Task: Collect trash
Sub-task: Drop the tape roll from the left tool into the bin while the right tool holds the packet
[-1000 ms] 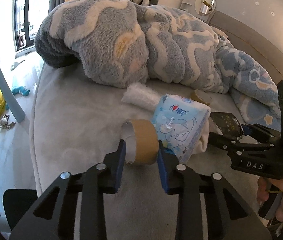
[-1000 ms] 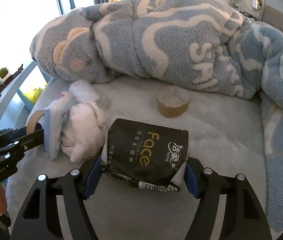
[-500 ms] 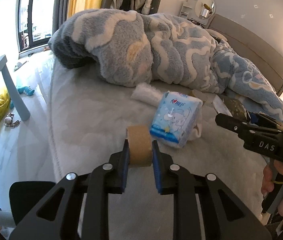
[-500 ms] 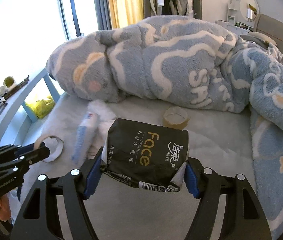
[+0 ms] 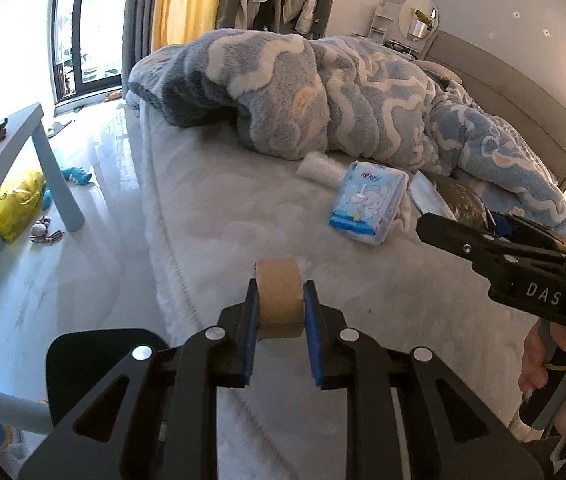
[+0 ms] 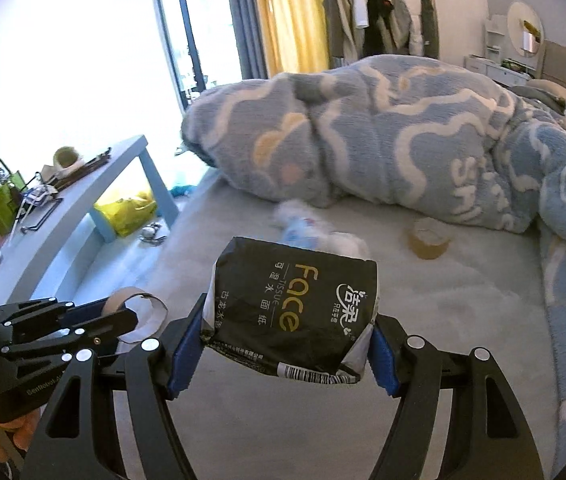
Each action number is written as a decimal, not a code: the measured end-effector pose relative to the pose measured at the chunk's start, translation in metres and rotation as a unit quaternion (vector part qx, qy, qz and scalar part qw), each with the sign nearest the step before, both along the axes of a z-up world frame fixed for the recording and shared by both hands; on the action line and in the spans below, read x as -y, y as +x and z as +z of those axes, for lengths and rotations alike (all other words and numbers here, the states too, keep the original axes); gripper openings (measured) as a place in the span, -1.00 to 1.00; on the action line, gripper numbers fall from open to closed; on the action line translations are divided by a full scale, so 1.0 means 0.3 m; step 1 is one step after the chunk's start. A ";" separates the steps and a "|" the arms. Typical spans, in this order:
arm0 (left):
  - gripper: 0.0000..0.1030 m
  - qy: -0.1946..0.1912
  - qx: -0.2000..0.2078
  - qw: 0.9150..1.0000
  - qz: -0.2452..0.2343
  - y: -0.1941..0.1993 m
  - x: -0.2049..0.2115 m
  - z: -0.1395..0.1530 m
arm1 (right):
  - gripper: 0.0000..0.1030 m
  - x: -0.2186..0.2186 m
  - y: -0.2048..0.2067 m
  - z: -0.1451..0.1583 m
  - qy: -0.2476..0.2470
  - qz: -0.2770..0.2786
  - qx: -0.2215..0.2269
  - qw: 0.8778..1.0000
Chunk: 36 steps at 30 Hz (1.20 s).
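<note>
Left gripper (image 5: 279, 312) clamps the cardboard tape core (image 5: 279, 298), right gripper (image 6: 283, 354) grasps the black tissue pack (image 6: 293, 308); the second tape roll (image 6: 429, 238) lies at one o'clock, nearer the right gripper

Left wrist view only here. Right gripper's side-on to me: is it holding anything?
Observer: Yes, the right gripper is shut on a black tissue pack, pads on both sides.
Operator: Trash on the bed I can't see?
Observer: A brown tape roll lies flat on the mattress by the blanket.
Operator: My roll, any tape left?
Observer: Looks hollow: the left gripper holds a thin cardboard ring.
</note>
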<state>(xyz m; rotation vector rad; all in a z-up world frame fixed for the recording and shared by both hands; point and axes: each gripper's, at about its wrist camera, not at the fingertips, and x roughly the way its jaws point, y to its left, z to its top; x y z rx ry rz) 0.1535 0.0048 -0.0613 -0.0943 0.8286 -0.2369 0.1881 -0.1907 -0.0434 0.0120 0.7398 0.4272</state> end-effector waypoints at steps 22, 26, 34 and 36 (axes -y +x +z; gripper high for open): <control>-0.55 0.020 -0.034 0.997 0.068 -0.096 -0.407 -0.053 | 0.38 -0.442 -0.047 0.006 0.027 0.111 -0.023 0.993; -0.55 0.017 -0.062 0.995 0.080 -0.111 -0.496 -0.089 | 0.38 -0.540 -0.060 -0.014 0.020 0.131 -0.029 0.991; -0.55 0.017 -0.125 0.988 0.093 -0.135 -0.614 -0.170 | 0.38 -0.707 -0.068 -0.053 0.014 0.159 -0.040 0.986; -0.55 0.015 -0.143 0.985 0.093 -0.144 -0.639 -0.196 | 0.38 -0.739 -0.072 -0.063 0.012 0.166 -0.044 0.985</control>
